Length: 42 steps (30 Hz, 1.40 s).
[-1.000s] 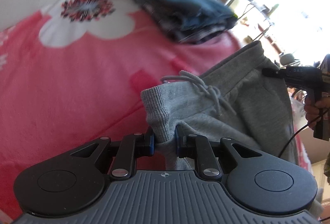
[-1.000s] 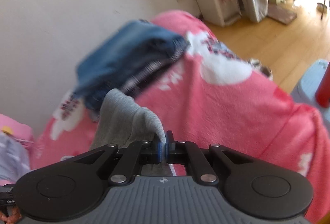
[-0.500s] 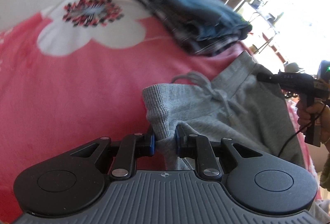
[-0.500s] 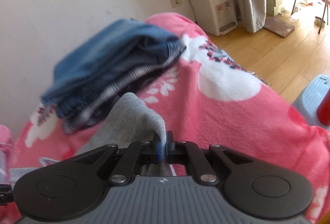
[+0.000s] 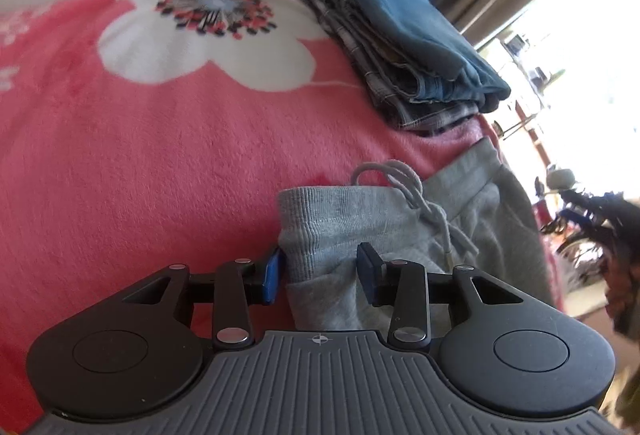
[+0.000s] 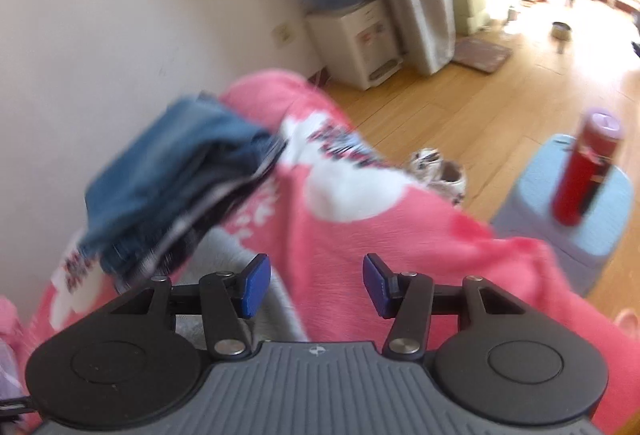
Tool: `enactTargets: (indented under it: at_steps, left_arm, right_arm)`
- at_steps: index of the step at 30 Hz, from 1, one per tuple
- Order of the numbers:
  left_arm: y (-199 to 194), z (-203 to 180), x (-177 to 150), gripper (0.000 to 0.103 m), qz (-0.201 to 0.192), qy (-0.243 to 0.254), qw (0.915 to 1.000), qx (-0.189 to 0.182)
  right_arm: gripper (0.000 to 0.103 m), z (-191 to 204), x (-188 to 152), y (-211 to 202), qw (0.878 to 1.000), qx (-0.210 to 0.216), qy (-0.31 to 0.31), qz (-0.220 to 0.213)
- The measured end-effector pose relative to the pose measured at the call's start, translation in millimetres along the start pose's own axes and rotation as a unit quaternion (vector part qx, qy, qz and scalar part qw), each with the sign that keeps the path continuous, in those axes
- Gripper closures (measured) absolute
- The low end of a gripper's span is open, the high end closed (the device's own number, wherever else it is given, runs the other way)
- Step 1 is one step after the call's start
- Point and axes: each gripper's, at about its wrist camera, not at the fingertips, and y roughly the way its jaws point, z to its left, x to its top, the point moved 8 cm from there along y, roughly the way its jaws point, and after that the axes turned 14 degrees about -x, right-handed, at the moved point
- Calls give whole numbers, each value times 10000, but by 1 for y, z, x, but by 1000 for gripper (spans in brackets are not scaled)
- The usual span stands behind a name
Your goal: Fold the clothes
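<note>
Grey sweatpants (image 5: 472, 219) with a white drawstring lie folded on the pink flowered blanket (image 5: 160, 163). In the left wrist view my left gripper (image 5: 320, 273) is opening; the ribbed cuff fold still lies between its blue pads (image 5: 272, 279), loose and not squeezed. In the right wrist view my right gripper (image 6: 316, 285) is also opening, with nothing between its fingers, only the pink blanket (image 6: 360, 235) below. A strip of the grey pants (image 6: 228, 267) shows under its left finger.
A stack of folded jeans and checked clothes (image 5: 420, 47) (image 6: 172, 171) sits on the blanket near the wall. Past the bed's edge are a wooden floor, a water dispenser (image 6: 356, 47), slippers (image 6: 440, 171) and a red bottle (image 6: 584, 171) on a blue stool (image 6: 568, 219).
Both grippers were shut on the grey pants and have let go. The right one has drawn up and away from the fabric; the left one has sunk toward the blanket with the cuff.
</note>
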Motion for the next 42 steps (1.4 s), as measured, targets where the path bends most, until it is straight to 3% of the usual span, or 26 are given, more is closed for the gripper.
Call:
enactTargets:
  at_steps: [3, 6, 7, 10, 12, 15, 18, 22, 23, 25, 26, 29, 33, 37, 42]
  left_arm:
    - [5, 2, -3, 61, 170, -200, 9996, -64]
    - [9, 3, -2, 61, 56, -250, 9997, -8]
    - [10, 3, -2, 63, 2, -246, 9997, 11]
    - [10, 0, -3, 83, -165, -32, 9997, 150]
    - [4, -5, -3, 86, -236, 162, 9990, 333]
    - [-9, -11, -7, 89, -349, 276, 9976, 539]
    - [-3, 1, -14, 88, -133, 245, 9968, 750]
    - [2, 12, -13, 86, -150, 209, 9973, 695]
    - [3, 12, -13, 85, -164, 277, 9970, 710]
    - [4, 14, -13, 81, -194, 390, 9966, 701]
    - [4, 14, -13, 81, -214, 370, 9970, 643]
    - [2, 16, -13, 78, -230, 298, 9981, 480]
    - [-6, 17, -8, 69, -379, 33, 9986, 370]
    - [-23, 16, 2, 50, -848, -64, 9947, 574]
    - [-32, -7, 10, 49, -1161, 511, 9890, 768]
  right_arm:
    - [49, -17, 0, -25, 9997, 158, 181, 25]
    - [49, -16, -3, -32, 9996, 247, 155, 46]
    - [49, -12, -4, -30, 9996, 238, 121, 61]
    - [49, 4, -5, -11, 9998, 193, 27, 99]
    - [49, 19, -8, 5, 9997, 225, -51, 103]
    - [55, 48, -12, 24, 9984, 393, -400, 47]
    - [79, 78, -18, 32, 9932, 535, -1027, -104]
    - [83, 133, -47, 27, 9672, 1397, -2122, 55]
    - [84, 144, -58, 31, 9604, 1399, -2407, 115]
    - [86, 156, -73, 53, 9533, 901, -2876, 190]
    - [88, 156, -76, 70, 9551, 592, -2892, 237]
    - [97, 154, -64, 82, 9733, 587, -2184, 396]
    - [94, 135, -40, 44, 9782, 425, -2020, 235]
    - [93, 70, -17, -33, 9844, 224, -1747, -15]
    - [92, -20, -27, -137, 9877, -325, -1532, 22]
